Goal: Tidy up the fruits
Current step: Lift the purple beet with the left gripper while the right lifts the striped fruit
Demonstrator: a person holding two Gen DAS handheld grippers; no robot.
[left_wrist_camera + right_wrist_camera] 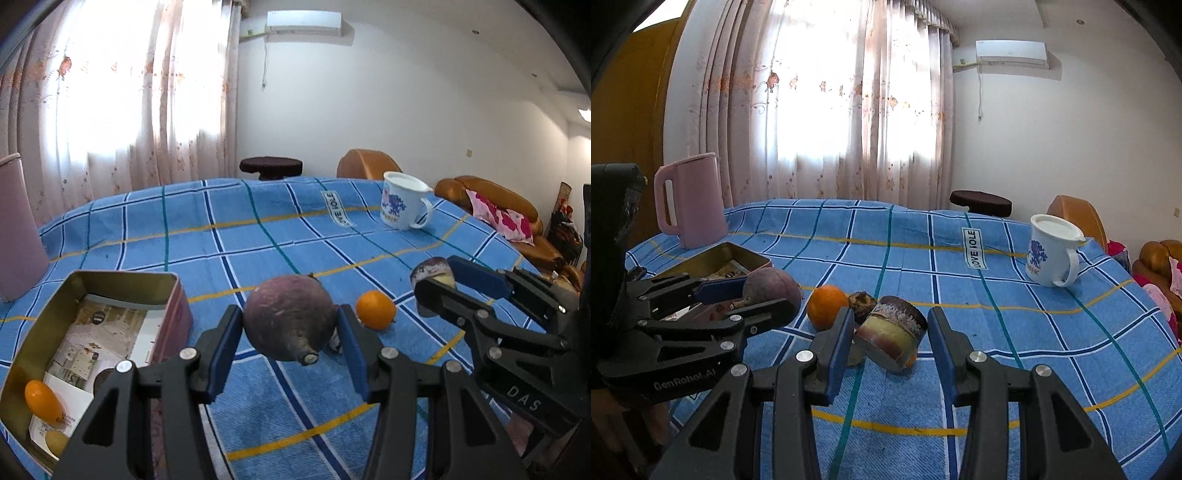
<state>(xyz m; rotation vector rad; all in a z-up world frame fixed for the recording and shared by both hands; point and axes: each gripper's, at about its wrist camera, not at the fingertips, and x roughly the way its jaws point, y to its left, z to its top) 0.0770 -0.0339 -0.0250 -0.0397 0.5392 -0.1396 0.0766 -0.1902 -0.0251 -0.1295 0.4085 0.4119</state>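
Note:
My left gripper point(290, 321) is shut on a round purple fruit point(290, 317) and holds it above the blue checked cloth; it also shows in the right wrist view point(774, 288). My right gripper point(890, 332) is open around a cut purple-and-yellow fruit piece point(892, 332), with a gap on its right side. An orange point(827, 306) and a small dark fruit point(862, 301) lie just behind it. The open tin box point(22, 362) at the left holds a small orange fruit point(44, 402) and papers.
A white mug with blue flowers point(404, 201) stands at the far right of the table. A pink jug point(690, 199) stands at the far left behind the tin. A dark stool point(271, 166) and orange sofa point(491, 199) lie beyond the table.

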